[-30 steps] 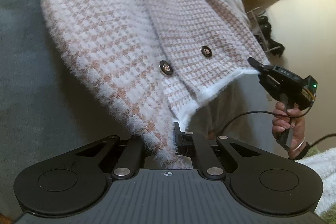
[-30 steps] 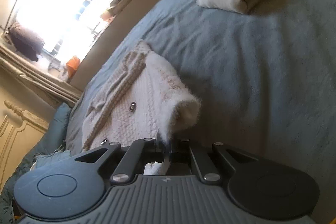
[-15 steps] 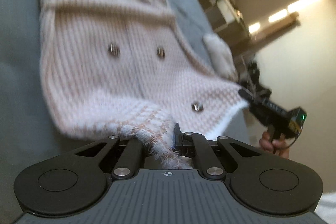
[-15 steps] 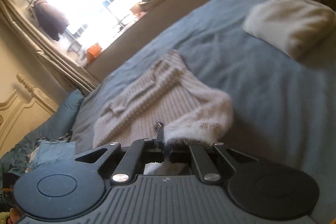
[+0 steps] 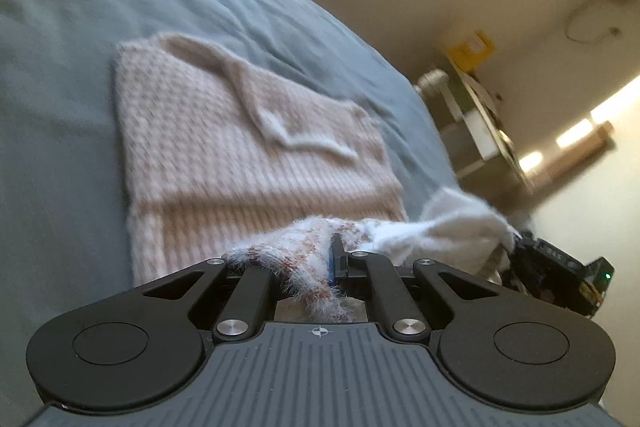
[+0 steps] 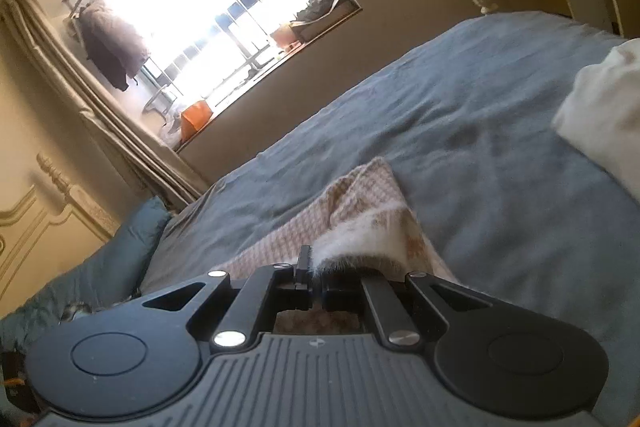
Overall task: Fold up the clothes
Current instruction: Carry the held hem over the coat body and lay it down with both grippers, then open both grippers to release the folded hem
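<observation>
A fuzzy pink-and-white knitted cardigan (image 5: 240, 147) lies on the blue-grey bed, its collar end away from me. My left gripper (image 5: 334, 259) is shut on one fluffy corner of its hem, lifted over the garment. The other hem corner (image 5: 460, 223) stretches to the right, where the right gripper (image 5: 560, 263) shows as a black body. In the right wrist view the right gripper (image 6: 316, 267) is shut on that white fluffy hem (image 6: 360, 239), with the cardigan (image 6: 280, 247) spread flat beyond it.
The bed cover (image 6: 460, 131) runs wide around the cardigan. A folded white garment (image 6: 600, 115) rests at the right. A bright window (image 6: 208, 15), curtains and a pillow (image 6: 112, 259) lie to the left; shelves (image 5: 480, 123) stand past the bed's far side.
Both grippers have carried the hem up and forward over the cardigan toward its collar. The lower half with its buttons has folded out of sight, and both views tilted upward.
</observation>
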Available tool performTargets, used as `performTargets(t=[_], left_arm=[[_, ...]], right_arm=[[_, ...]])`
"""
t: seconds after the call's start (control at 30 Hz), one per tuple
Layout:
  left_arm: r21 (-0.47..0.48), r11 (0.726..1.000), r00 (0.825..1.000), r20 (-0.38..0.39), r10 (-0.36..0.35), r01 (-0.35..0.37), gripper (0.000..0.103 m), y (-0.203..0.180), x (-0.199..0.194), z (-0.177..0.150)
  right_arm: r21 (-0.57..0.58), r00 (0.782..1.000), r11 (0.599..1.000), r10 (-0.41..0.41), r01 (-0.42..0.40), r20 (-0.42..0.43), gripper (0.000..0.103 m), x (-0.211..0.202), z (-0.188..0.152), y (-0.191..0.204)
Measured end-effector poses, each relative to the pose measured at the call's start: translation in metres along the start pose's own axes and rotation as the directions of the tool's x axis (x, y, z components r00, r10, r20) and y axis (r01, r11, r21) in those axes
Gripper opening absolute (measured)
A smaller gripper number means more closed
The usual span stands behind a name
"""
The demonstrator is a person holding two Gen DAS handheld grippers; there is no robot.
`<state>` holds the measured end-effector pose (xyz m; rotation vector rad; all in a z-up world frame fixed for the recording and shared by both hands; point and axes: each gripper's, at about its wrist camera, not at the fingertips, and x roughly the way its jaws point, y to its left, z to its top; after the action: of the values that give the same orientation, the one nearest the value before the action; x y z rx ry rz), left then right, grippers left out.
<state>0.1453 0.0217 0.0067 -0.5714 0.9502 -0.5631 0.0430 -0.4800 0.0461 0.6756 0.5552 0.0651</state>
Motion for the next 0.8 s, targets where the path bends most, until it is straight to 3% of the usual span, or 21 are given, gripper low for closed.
performTargets(t=[0.33, 0.6, 0.73, 0.8], left_arm=[[-0.112, 0.99, 0.996, 0.03, 0.085, -0.081, 0.005, 0.037, 0.042, 0.05], [-0.175, 0.982, 0.996, 0.052, 0.077, -0.067, 0.005, 0.061, 0.06, 0.089], [-0.275, 0.959, 0.998, 0.009, 0.069, -0.064, 0.007, 0.084, 0.082, 0.101], [-0.377, 0.925, 0.999, -0.016, 0.038, -0.041, 0.008, 0.103, 0.092, 0.101]], right_arm=[[0.016, 0.999, 0.999, -0.043, 0.043, -0.03, 0.003, 0.101, 0.029, 0.008], [0.039, 0.999, 0.999, -0.035, 0.036, -0.035, 0.003, 0.159, 0.046, 0.01], [0.114, 0.996, 0.992, -0.05, 0.058, -0.075, 0.006, 0.189, 0.05, -0.001], [0.171, 0.993, 0.982, -0.057, 0.075, -0.107, 0.008, 0.205, 0.049, -0.009]])
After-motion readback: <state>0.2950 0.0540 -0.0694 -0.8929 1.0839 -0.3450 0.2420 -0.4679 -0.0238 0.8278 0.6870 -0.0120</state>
